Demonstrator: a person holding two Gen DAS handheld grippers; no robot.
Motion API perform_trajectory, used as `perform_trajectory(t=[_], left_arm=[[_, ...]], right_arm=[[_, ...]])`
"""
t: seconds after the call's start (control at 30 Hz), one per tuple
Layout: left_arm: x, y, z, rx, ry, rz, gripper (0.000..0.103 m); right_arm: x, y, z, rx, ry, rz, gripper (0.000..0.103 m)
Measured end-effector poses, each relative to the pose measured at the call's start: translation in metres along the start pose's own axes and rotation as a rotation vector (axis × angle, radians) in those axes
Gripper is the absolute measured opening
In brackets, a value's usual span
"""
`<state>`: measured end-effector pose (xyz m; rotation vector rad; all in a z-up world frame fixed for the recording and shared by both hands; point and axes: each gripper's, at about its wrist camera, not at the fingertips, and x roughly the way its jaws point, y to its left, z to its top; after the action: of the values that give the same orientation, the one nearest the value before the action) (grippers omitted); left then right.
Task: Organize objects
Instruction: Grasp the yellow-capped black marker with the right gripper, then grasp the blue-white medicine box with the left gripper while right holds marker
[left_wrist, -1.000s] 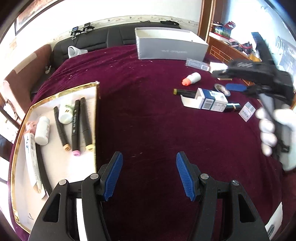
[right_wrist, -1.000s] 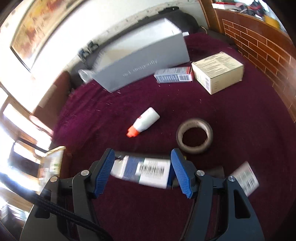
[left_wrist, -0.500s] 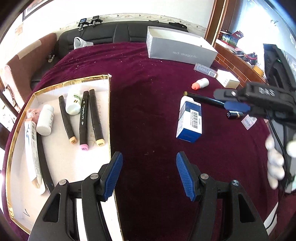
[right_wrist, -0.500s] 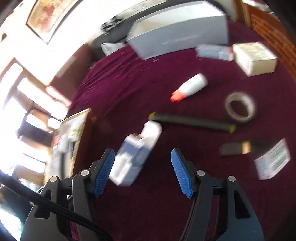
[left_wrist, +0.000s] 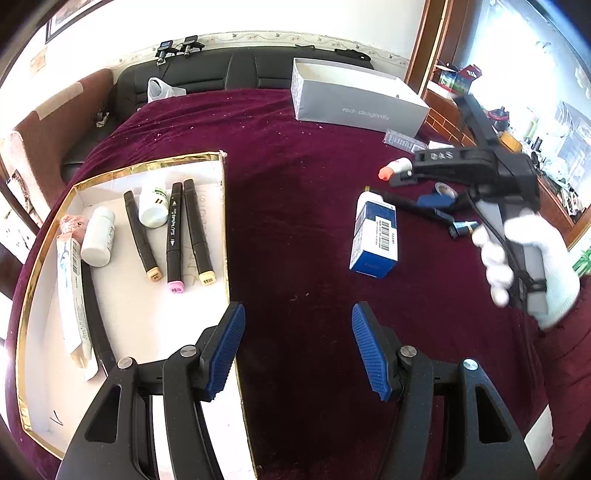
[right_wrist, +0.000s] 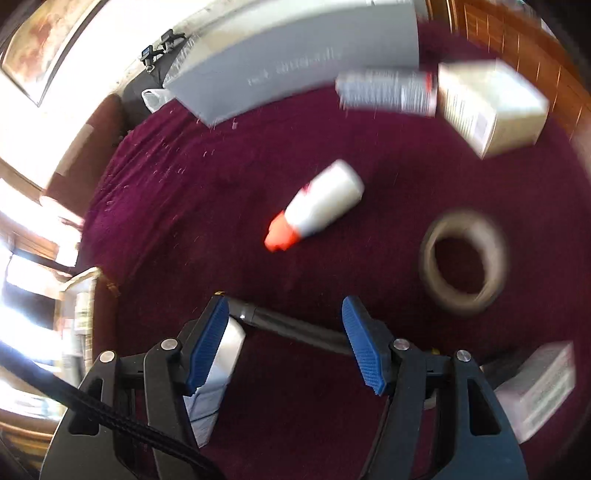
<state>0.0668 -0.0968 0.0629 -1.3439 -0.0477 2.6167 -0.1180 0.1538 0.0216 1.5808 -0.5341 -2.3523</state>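
Three black markers (left_wrist: 173, 232), two white bottles (left_wrist: 98, 236) and a tube were already laid in the gold-edged white tray (left_wrist: 122, 173) at nine o'clock. A blue-and-white box (left_wrist: 375, 238), an orange-capped white bottle (right_wrist: 317, 206), a tape ring (right_wrist: 463, 258) and a long black marker (right_wrist: 291, 325) were left on the purple cloth (left_wrist: 303, 177) at two o'clock. The left gripper (left_wrist: 298, 354) and the right gripper (right_wrist: 286, 343) were spread wide and nothing was held.

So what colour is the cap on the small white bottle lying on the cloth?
Orange-red cap, clearest in the right wrist view.
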Motion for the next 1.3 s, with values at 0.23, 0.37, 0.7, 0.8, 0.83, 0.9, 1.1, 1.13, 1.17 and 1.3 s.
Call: perform_trajectory(t=[0.23,0.37,0.7,0.8,0.83,0.9,1.1,1.13,1.17,1.3], left_arm=[[0.004,0.005,0.001,-0.02,0.009,-0.018,0.054],[0.007,0.001,0.0,-0.015,0.016,-0.024,0.054],[0.006,-0.017,-0.002,0.031,0.023,-0.024,0.054],[0.007,-0.015,0.0,0.026,0.021,-0.01,0.054],[0.008,-0.015,0.0,0.025,0.023,-0.007,0.054],[0.01,-0.016,0.001,0.028,0.026,-0.005,0.054],[0.022,-0.03,0.007,0.07,0.035,0.016,0.054],[0.025,-0.033,0.008,0.076,0.039,0.019,0.054],[0.028,-0.036,0.01,0.083,0.042,0.019,0.054],[0.037,-0.048,0.016,0.114,0.047,0.022,0.054]], right_arm=[[-0.008,-0.013,-0.037,0.046,0.072,0.168,0.065],[-0.02,0.001,-0.054,-0.134,0.002,-0.025,0.065],[0.005,0.056,-0.068,-0.402,-0.042,-0.312,0.034],[-0.001,0.052,-0.074,-0.39,-0.061,-0.308,0.016],[-0.003,0.048,-0.075,-0.374,-0.06,-0.302,0.012],[-0.009,0.039,-0.075,-0.336,-0.057,-0.298,0.012],[-0.033,0.006,-0.094,-0.239,-0.064,-0.272,0.012],[-0.037,0.002,-0.099,-0.231,-0.068,-0.263,0.012],[-0.04,-0.001,-0.102,-0.225,-0.072,-0.255,0.012],[-0.048,-0.008,-0.112,-0.211,-0.087,-0.228,0.012]])
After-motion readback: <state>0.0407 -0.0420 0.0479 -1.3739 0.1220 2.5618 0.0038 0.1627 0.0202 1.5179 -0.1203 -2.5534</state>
